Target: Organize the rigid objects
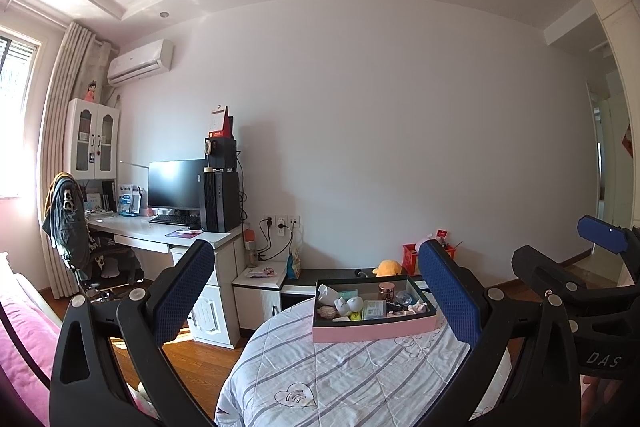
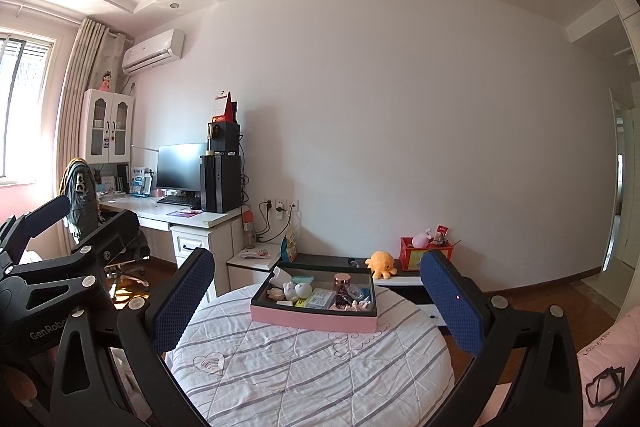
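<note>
A pink box [image 1: 372, 331] with a dark inside sits on a round table under a striped quilt [image 1: 340, 379]; it also shows in the right wrist view [image 2: 312, 321]. It holds several small items, among them a rose-gold capped jar [image 1: 387, 291] and white figurines [image 1: 348, 305]. My left gripper [image 1: 316, 291] is open and empty, held up short of the box. My right gripper [image 2: 316, 291] is open and empty too, level with the left one. Each gripper shows at the edge of the other's view.
Behind the table a low black-and-white cabinet [image 2: 336, 261] carries an orange plush [image 2: 382, 263] and a red crate [image 2: 424, 255]. A white desk [image 2: 188, 217] with monitor, PC tower and chair stands at left. Pink bedding [image 1: 20, 339] lies at far left.
</note>
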